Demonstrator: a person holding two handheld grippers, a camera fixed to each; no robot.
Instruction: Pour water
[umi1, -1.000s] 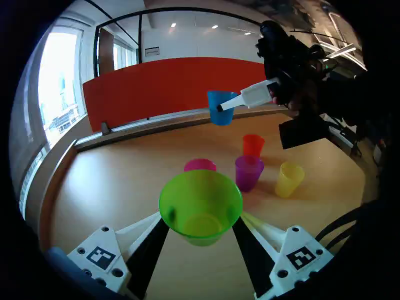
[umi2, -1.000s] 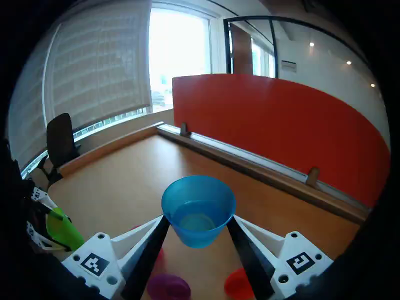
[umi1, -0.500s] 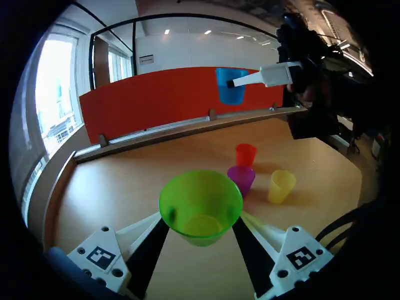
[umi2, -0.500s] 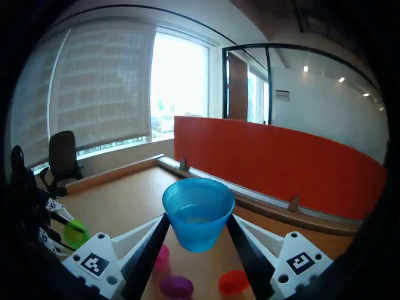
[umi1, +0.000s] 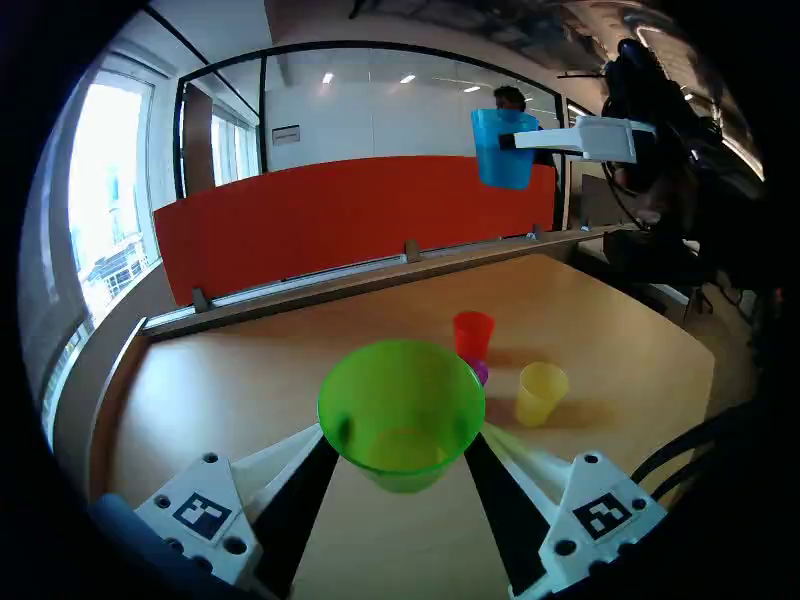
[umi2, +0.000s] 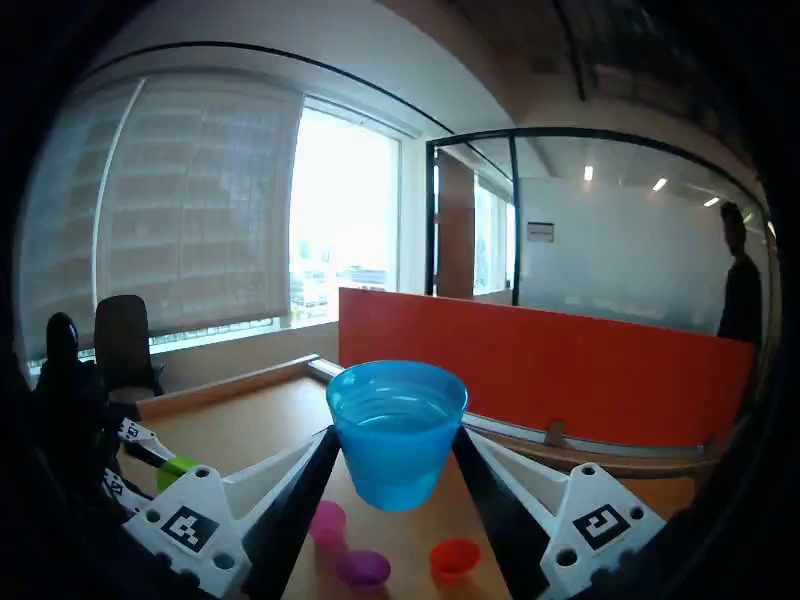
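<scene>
My left gripper (umi1: 402, 452) is shut on a green cup (umi1: 401, 412), held upright above the wooden table (umi1: 230, 380). Seen from the right gripper view, that green cup (umi2: 177, 467) is small at the far left between the left gripper's fingers. My right gripper (umi2: 396, 468) is shut on a blue cup (umi2: 397, 432) that has water in it and stands nearly level. In the left gripper view the blue cup (umi1: 503, 148) hangs high at the upper right, well above the green cup, gripped by white fingers (umi1: 600, 138) with a hand behind them.
On the table stand a red cup (umi1: 472, 335), a yellow cup (umi1: 541, 393) and a purple cup (umi1: 480, 372) partly hidden behind the green one. A pink cup (umi2: 327, 523) stands near them. An orange partition (umi1: 340, 215) closes the far edge. A person (umi2: 742, 290) stands behind glass.
The right gripper has risen steadily with the blue cup and levelled it. The left gripper with the green cup has lifted too, so the table cups look farther off.
</scene>
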